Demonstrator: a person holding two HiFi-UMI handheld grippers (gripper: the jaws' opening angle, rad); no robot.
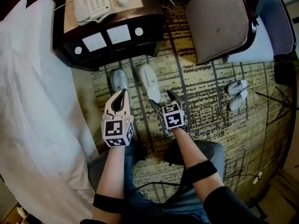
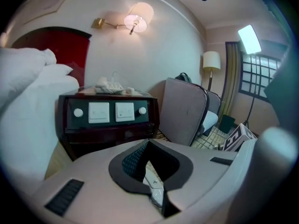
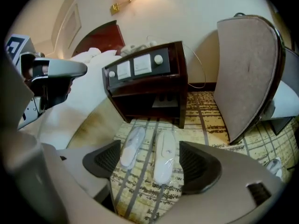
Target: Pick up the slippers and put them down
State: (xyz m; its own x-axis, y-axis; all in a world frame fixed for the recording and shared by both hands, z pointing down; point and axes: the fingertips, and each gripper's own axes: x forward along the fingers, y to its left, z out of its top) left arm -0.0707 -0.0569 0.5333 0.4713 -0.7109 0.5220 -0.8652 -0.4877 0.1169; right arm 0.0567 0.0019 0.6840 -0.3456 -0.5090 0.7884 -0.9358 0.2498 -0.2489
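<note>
Two white slippers in clear plastic lie side by side on the patterned carpet in front of the nightstand: the left slipper (image 1: 119, 80) (image 3: 132, 146) and the right slipper (image 1: 149, 82) (image 3: 164, 155). My left gripper (image 1: 123, 93) (image 2: 149, 155) is shut, its tip over the near end of the left slipper; a white strip shows through the slit under its jaws. It appears at the left edge of the right gripper view, left gripper (image 3: 56, 73). My right gripper (image 1: 161, 98) (image 3: 152, 162) is open above the near end of the right slipper, nothing between its pads.
A dark nightstand (image 1: 107, 36) (image 3: 145, 87) with a phone (image 1: 93, 3) stands beyond the slippers. The white bed (image 1: 32, 101) is on the left, a padded chair (image 1: 219, 17) at the right. Another slipper pair (image 1: 237, 94) lies further right. The person's knees are below the grippers.
</note>
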